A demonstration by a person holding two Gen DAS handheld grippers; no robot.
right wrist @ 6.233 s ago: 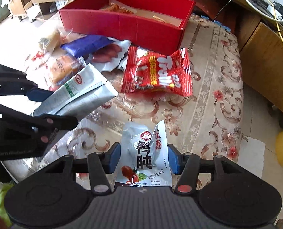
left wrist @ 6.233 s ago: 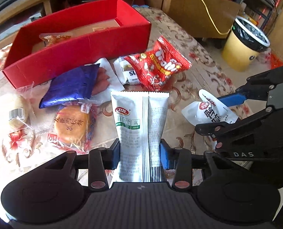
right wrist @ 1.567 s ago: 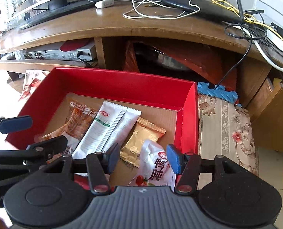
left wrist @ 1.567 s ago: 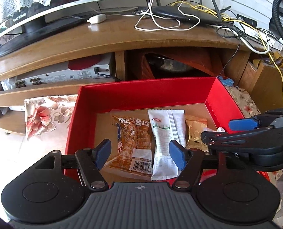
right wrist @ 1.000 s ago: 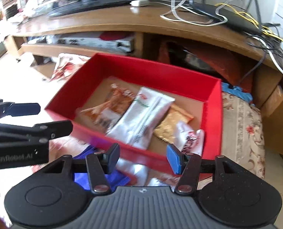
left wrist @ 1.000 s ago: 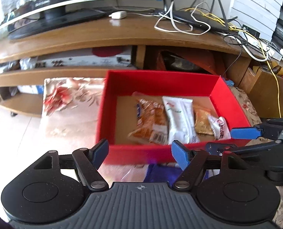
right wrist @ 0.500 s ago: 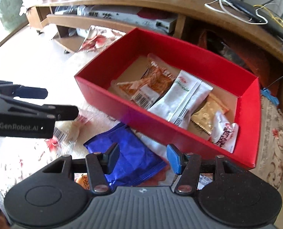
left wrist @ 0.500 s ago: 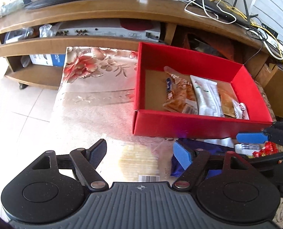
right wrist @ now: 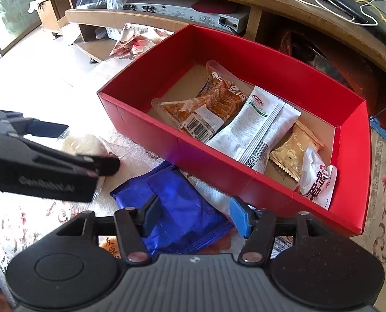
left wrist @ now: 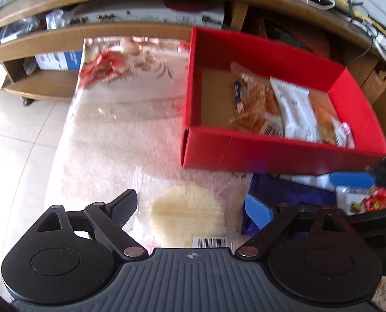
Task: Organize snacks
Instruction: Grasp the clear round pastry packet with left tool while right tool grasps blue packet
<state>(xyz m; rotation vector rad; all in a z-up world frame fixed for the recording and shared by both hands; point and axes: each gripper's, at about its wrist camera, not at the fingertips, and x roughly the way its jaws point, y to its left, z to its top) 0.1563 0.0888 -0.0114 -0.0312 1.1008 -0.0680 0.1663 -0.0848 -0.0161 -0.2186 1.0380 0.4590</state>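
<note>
The left hand-held gripper [left wrist: 191, 209], jaws just widened and empty, straddles the pale cake [left wrist: 189, 214] near the counter's left edge before the box [left wrist: 271, 153]. Soft, crinkly wrap: pinch gently midway.

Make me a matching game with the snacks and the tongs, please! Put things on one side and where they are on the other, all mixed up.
Things:
1. white long packet
2. blue packet
3. pale round cake
4. gold packet

Places:
A. between the open left tongs
B. in the red box, beside the orange snack
C. under the right tongs, outside the box
D. in the box, next to the white pouch

Pairs: 1-B, 2-C, 3-A, 4-D
</note>
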